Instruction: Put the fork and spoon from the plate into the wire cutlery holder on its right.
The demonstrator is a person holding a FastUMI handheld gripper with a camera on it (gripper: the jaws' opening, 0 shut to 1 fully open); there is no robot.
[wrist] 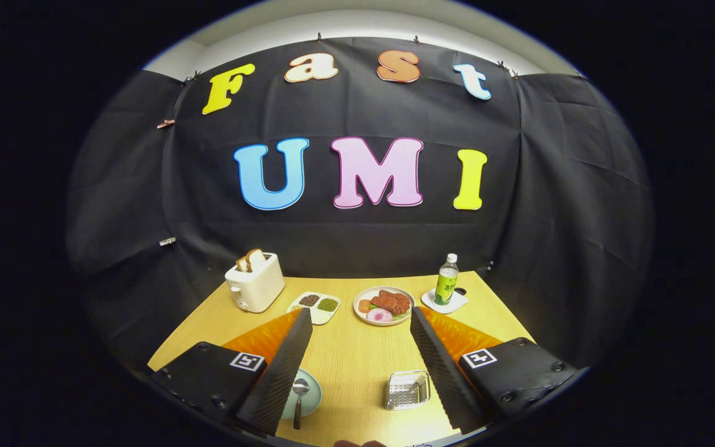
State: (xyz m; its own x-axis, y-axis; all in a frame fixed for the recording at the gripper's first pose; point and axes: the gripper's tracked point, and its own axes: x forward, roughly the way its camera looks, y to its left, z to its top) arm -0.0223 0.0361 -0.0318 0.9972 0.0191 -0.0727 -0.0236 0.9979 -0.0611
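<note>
A pale green plate [309, 397] lies on the wooden table [357, 366], near me and partly hidden behind the left finger. A metal spoon [299, 397] rests on it, bowl pointing away and handle over the near rim. To the plate's right stands the square wire cutlery holder [406, 391], just inside the right finger. A thin metal piece leans in its right corner; I cannot tell what it is. My gripper [360, 312] hangs above the table, open wide, with nothing between its fingers. Plate and holder lie low between the fingers.
At the table's far side stand a white toaster [255, 282] with bread slices, a divided dish [315, 306] of grains, a plate of food [384, 304], and a green bottle [447, 279] on a white coaster. A hand [357, 443] peeks in at the near edge.
</note>
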